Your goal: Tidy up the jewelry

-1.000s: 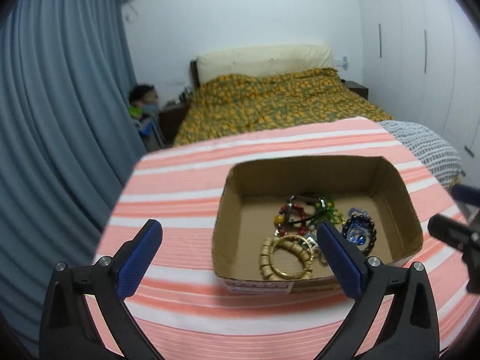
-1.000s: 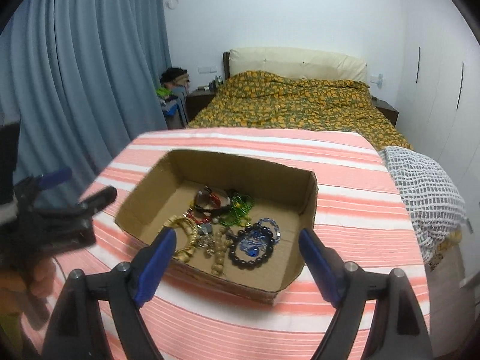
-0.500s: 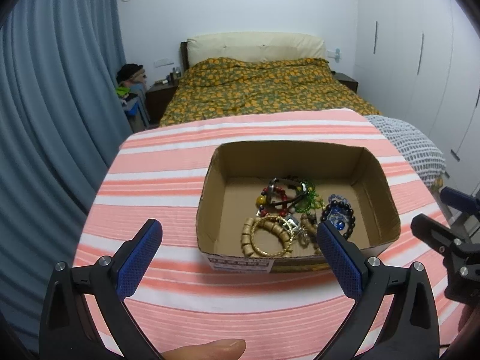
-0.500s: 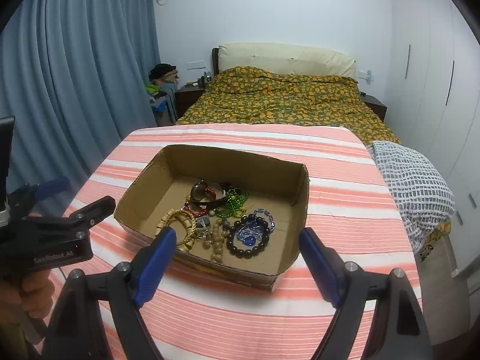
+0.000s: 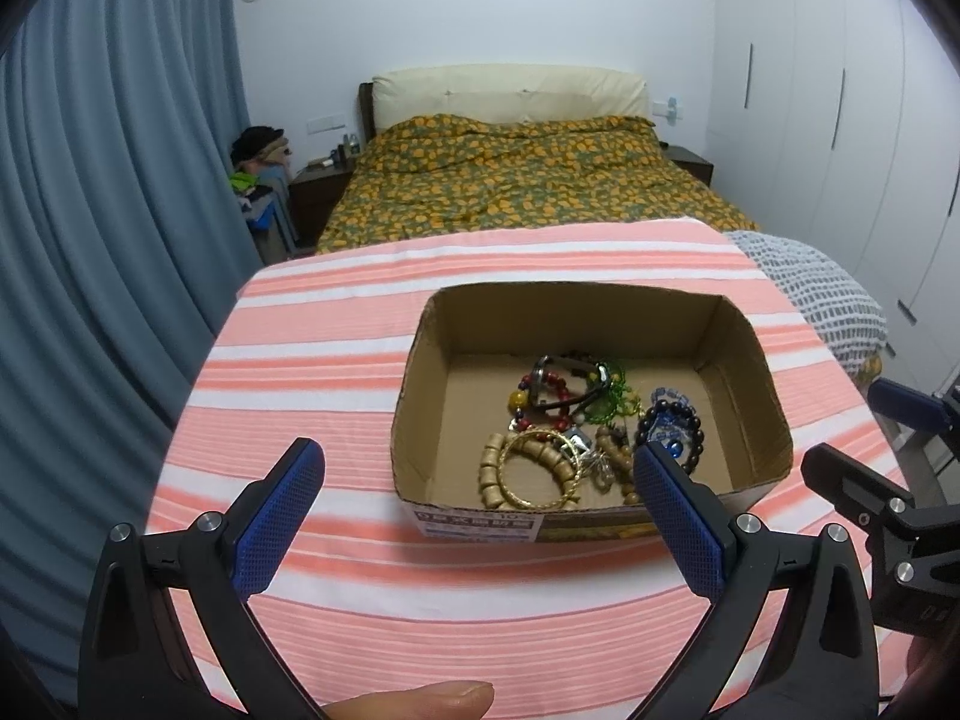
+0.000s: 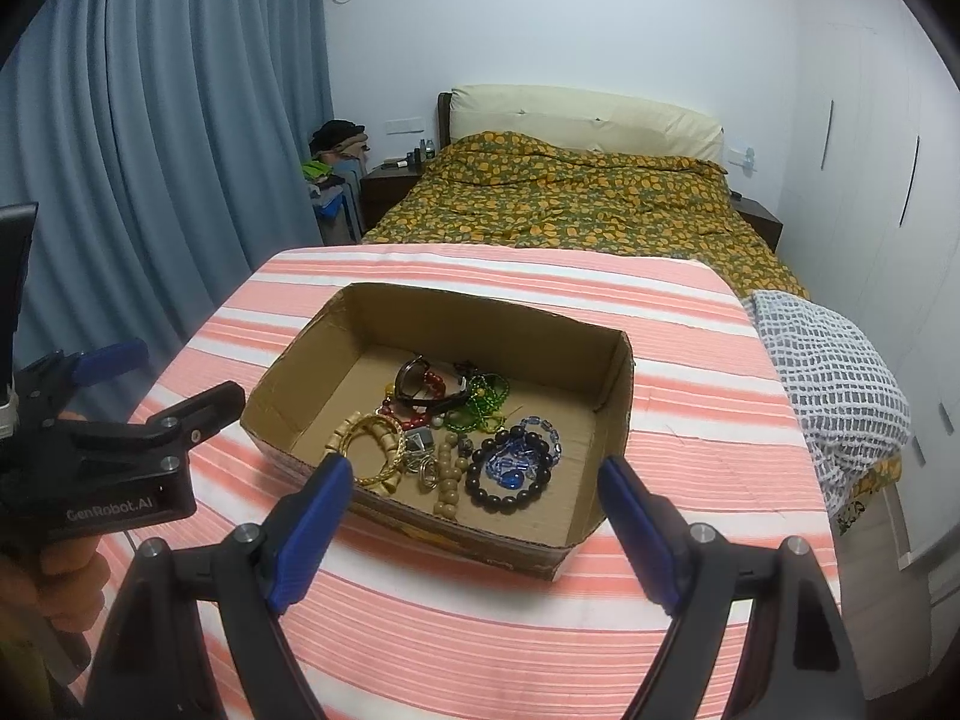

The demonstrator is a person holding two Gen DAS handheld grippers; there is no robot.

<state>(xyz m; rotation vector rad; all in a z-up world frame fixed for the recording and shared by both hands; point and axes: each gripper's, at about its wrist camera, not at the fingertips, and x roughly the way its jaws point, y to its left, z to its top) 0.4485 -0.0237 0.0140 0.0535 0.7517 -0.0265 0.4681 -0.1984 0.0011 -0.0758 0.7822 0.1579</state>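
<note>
Left wrist view: ahead of the left gripper (image 5: 477, 483), an open brown cardboard box (image 5: 420, 372) sits on the pink-and-white striped tablecloth (image 5: 312, 324); its near wall stands between the fingers and the tangled bead bracelets (image 5: 591, 435). The blue-padded jaws gape wide, holding nothing.

Right wrist view: the right gripper (image 6: 474, 501) hovers spread wide and empty, its pads straddling the box's near corner; a dark bead bracelet (image 6: 510, 474) lies just ahead

Dim, even indoor light, soft shadows – sharp centre, strong fisheye bending and dark vignette at the corners
</note>
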